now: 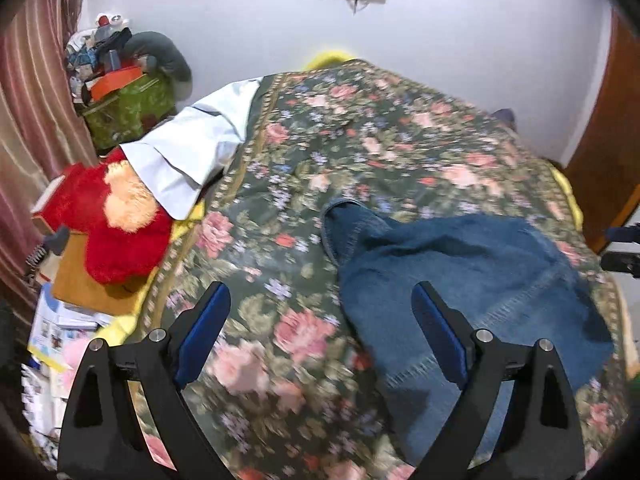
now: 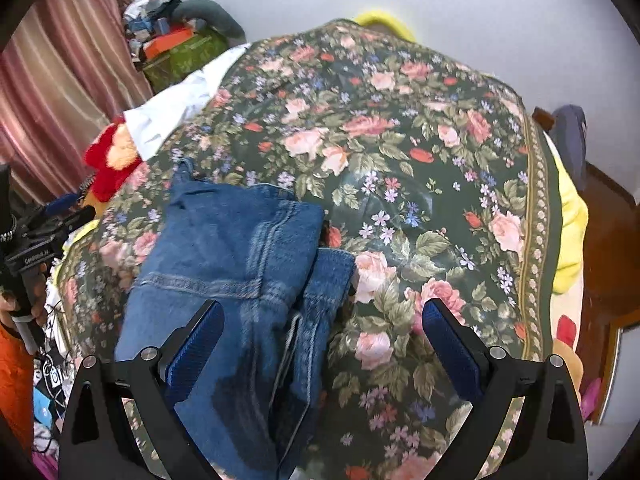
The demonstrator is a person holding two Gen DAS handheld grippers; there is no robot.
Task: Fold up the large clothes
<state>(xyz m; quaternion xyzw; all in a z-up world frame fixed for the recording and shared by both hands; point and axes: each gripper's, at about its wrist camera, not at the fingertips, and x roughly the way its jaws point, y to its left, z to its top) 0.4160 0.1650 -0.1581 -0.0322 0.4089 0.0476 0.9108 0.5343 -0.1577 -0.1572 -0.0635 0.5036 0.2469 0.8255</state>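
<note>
A pair of blue jeans (image 1: pixel 460 264) lies folded on the flowered bedspread (image 1: pixel 360 140). In the right wrist view the jeans (image 2: pixel 240 248) show a doubled layer, with a narrower folded part toward their right edge. My left gripper (image 1: pixel 322 304) hovers open above the bedspread at the jeans' left edge, nothing between its blue pads. My right gripper (image 2: pixel 322 320) is also open, wide, above the near end of the jeans, and its pads press on nothing. The left gripper's body (image 2: pixel 44 232) and the hand holding it show at the left edge of the right wrist view.
A light blue shirt (image 1: pixel 192 148) lies at the bed's far left corner beside a red plush toy (image 1: pixel 108 216). Boxes and clutter (image 1: pixel 120 92) are piled by the curtain (image 1: pixel 28 100). Papers (image 1: pixel 56 332) lie on the floor at left. A wooden door (image 1: pixel 612 140) stands at right.
</note>
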